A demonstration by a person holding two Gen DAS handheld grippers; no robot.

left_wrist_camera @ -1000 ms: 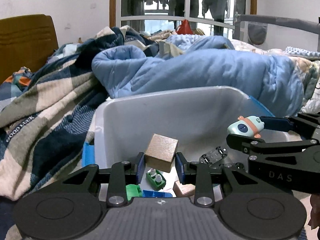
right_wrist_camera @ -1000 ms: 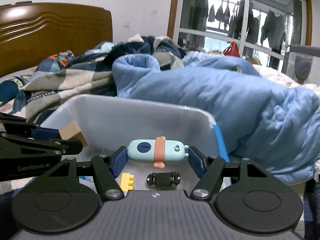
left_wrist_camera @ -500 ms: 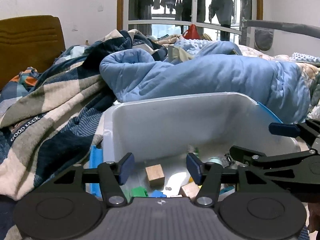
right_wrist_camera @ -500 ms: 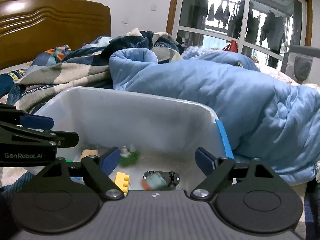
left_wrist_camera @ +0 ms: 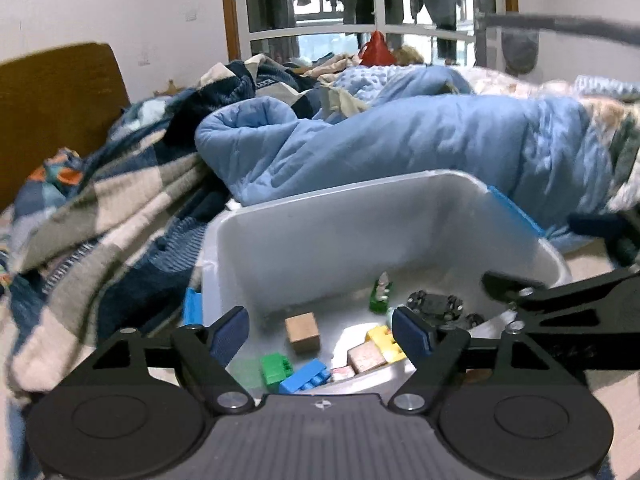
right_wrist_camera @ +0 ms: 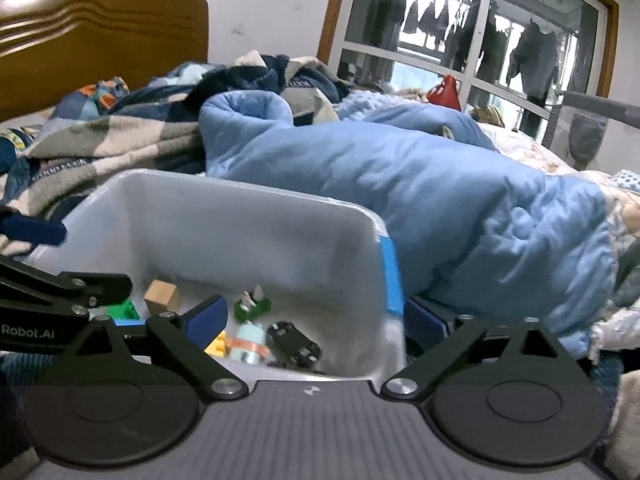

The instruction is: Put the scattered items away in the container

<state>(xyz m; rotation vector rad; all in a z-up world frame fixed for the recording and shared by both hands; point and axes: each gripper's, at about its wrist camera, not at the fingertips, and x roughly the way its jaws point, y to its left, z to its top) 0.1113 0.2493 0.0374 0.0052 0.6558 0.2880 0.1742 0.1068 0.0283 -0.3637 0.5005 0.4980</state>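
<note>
A white plastic bin (left_wrist_camera: 340, 236) with blue handles stands on the bed. Inside lie a wooden cube (left_wrist_camera: 303, 331), green, blue and yellow bricks, a small green piece (left_wrist_camera: 380, 293) and a black toy car (left_wrist_camera: 434, 305). My left gripper (left_wrist_camera: 320, 330) is open and empty above the bin's near edge. In the right wrist view the same bin (right_wrist_camera: 248, 236) holds the wooden cube (right_wrist_camera: 161, 295), a mint-and-orange toy (right_wrist_camera: 249, 345) and the black car (right_wrist_camera: 294, 345). My right gripper (right_wrist_camera: 316, 320) is open and empty over the bin's right corner.
A light blue duvet (left_wrist_camera: 420, 144) is bunched behind the bin, and a plaid blanket (left_wrist_camera: 104, 216) lies to its left. A wooden headboard (right_wrist_camera: 92, 36) stands at the back left, a window (right_wrist_camera: 472, 40) behind the bed.
My left gripper opened and dropped the wooden cube into the bin. My right gripper opened and dropped the mint-and-orange toy into the bin. Both have since drawn back and up.
</note>
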